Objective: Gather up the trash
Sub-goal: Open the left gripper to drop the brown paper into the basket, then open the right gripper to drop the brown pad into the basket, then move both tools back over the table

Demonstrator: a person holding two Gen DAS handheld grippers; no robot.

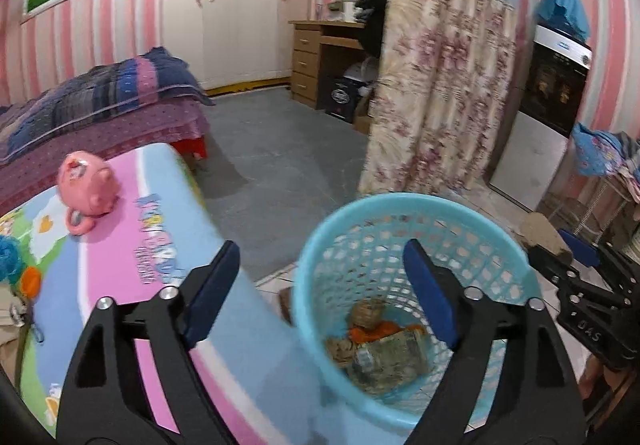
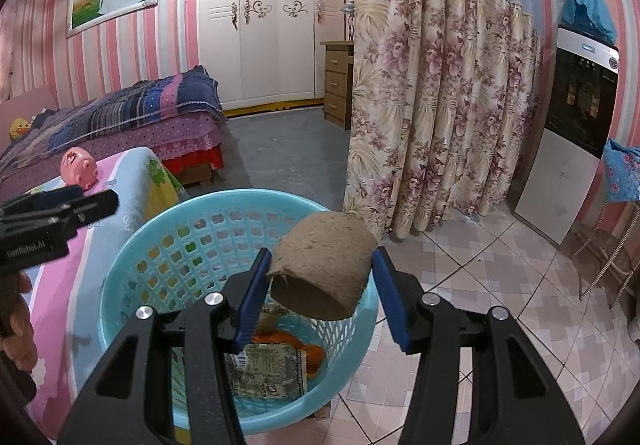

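1. Now the right claw (image 2: 318, 291) is closed on a brown cardboard tube (image 2: 324, 265), its blue pads pressing the tube's two sides; the tube hangs above the blue basket (image 2: 120, 269), toward its 2 o'clock rim.
2. Meanwhile the left claw (image 1: 318, 295) stands wide open with nothing between its pads, held over the basket's 9 o'clock rim.
3. Inside the basket, at the bottom, lie a crumpled printed wrapper (image 2: 272, 369), an orange scrap (image 2: 304, 349) and a small brownish wad (image 1: 366, 313).
4. Beside the basket at 9 o'clock is the bench (image 1: 120, 245) under a pink and blue cartoon cloth, with a pink piggy bank (image 1: 88, 189) on it at 11 o'clock.
5. In the left wrist view the right claw and its tube show at 3 o'clock, just beyond the basket's rim.
6. Beyond, a bed (image 2: 120, 117) sits at 10 o'clock and a floral curtain (image 2: 432, 105) at 1 o'clock.
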